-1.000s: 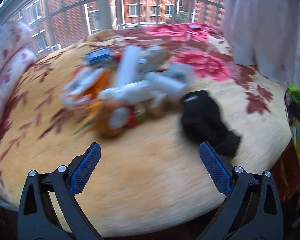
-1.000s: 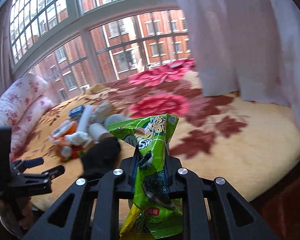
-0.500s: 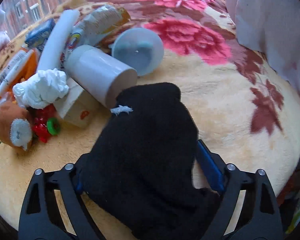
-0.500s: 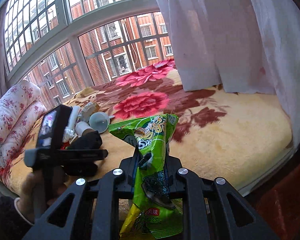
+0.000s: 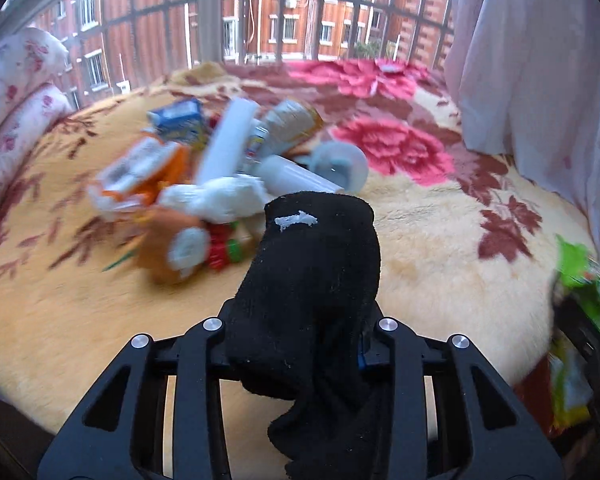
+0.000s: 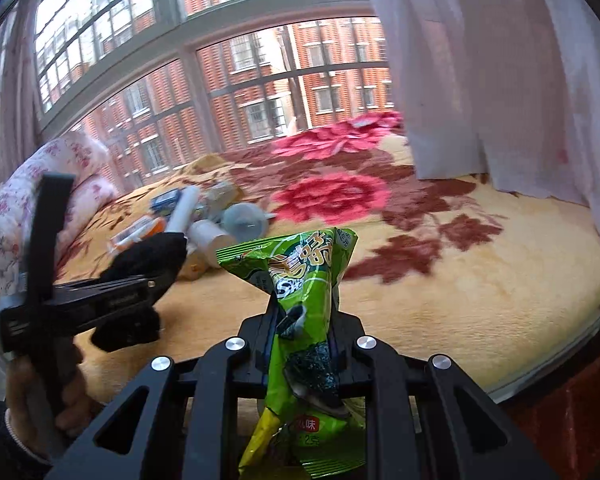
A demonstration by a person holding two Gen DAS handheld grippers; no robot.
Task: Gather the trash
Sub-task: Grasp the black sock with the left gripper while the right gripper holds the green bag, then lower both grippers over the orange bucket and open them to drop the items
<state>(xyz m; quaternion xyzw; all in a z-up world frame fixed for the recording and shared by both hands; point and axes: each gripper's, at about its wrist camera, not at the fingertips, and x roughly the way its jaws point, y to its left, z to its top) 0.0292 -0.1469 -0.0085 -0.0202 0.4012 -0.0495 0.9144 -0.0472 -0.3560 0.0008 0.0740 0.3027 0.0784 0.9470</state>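
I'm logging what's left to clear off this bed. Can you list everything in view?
black sock: 1, black, between the closing left jaws
snack bag: 1, green, clamped in the right jaws
trash pile: several blurred pieces, white, orange, blue, on the blanket
blanket: 1, yellow with red flowers, covering the bed
curtain: 1, white, right side
pillows: floral pink, left edge
window: 1, barred, behind the bed
left hand-held gripper: 1, black
right hand-held gripper: 1, black
hand: 1, gripping the left handle
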